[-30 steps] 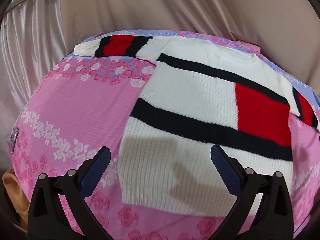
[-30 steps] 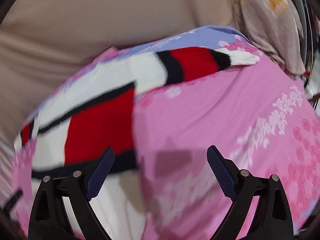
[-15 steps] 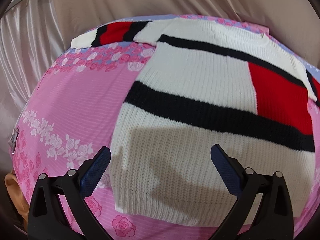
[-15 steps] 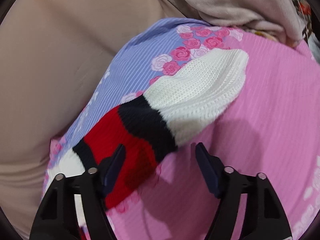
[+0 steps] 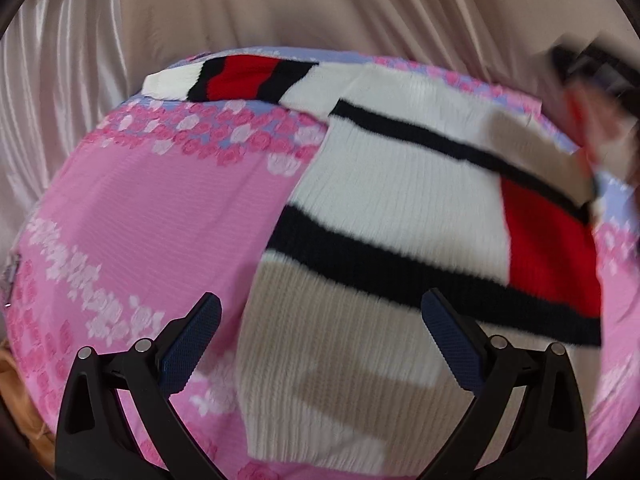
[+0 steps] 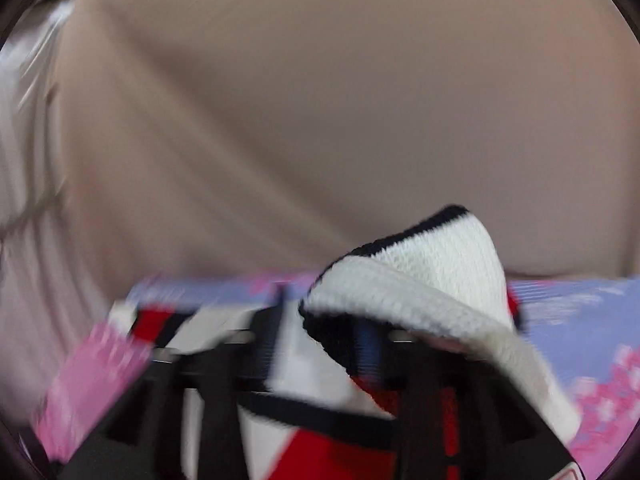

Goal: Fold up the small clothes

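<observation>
Left claw [image 5: 320, 344] is spread wide, blue-padded fingers [image 5: 192, 344] well apart, gripping nothing. It hangs over the lower hem end of the sweater [image 5: 400, 208], and the left finger sits over the pink sheet just beside the sweater's edge; whether either tip touches the fabric, I can't tell.

The sweater lies flat on the pink flowered bedsheet [image 5: 160, 216], white ribbed knit with black bands and a red block on its right side. One sleeve [image 5: 240, 80] stretches out flat toward the far left corner, white cuff at the end, then black, red, black. Behind the bed hangs a beige curtain [image 5: 320, 8].

At the far right edge of the left view there's a blurred dark shape with some red, too smeared to make out.

Over to the right claw [image 6: 320, 352]: very blurred picture here. The fingers look drawn close together with the white cuff [image 6: 420, 280] of the other sleeve draped over and between them, folded over itself and raised above the bed. Black and red knit hangs below the cuff, right in front of the claw's black frame. So it's pinching that sleeve end, as far as the blur allows. The lilac and pink edge of the sheet shows on either side.
</observation>
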Motion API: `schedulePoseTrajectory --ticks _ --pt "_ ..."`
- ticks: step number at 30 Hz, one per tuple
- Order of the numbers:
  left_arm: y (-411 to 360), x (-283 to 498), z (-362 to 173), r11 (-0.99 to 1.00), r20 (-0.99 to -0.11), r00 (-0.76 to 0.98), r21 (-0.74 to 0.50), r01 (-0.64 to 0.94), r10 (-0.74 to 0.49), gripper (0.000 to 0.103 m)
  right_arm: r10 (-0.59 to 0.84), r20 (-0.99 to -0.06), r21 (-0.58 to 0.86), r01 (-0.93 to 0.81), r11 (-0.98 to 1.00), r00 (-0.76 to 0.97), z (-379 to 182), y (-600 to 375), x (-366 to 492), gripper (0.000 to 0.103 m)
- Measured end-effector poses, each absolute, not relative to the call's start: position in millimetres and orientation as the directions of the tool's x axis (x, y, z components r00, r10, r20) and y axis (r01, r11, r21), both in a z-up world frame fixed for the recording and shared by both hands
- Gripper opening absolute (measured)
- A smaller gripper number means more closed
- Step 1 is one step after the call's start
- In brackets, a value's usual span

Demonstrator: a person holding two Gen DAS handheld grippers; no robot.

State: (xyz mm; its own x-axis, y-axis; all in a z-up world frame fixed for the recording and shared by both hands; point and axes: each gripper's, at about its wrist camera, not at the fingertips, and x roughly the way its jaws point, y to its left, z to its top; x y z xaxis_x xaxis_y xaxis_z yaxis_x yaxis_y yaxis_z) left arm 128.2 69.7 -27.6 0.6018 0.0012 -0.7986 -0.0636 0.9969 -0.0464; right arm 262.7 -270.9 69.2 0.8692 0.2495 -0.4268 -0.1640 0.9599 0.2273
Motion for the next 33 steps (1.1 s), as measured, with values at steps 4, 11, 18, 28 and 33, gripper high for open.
schedulePoseTrajectory --ticks 4,11,18,28,33 --pt "76.5 160.0 -15.4 0.992 -0.777 0.626 -0.118 -0.038 -0.068 0.098 0.259 -0.572 0.165 -0.2 0.966 0.779 -6.4 -195.2 261.6 0.052" --pt "39.0 238.9 -21.1 0.973 -0.746 0.638 -0.23 0.027 -0.194 0.098 0.18 -0.676 0.41 0.161 0.898 0.715 -76.1 -291.7 176.4 0.056" --pt "-64.6 266.0 -47.5 0.978 -0.762 0.632 -0.013 0.207 -0.144 0.098 0.135 -0.668 0.44 0.243 0.864 0.732 -74.5 -320.3 176.4 0.056" --pt "25.9 340.6 -43.7 0.947 -0.708 0.67 -0.007 -0.321 0.222 0.098 0.091 -0.717 0.352 0.246 0.903 0.691 -86.1 -305.9 169.6 0.056" --pt "42.2 316.6 -43.6 0.95 -0.707 0.668 0.02 -0.311 0.234 0.098 0.084 -0.738 0.33 0.25 0.91 0.67 -99.1 -307.9 166.1 0.052"
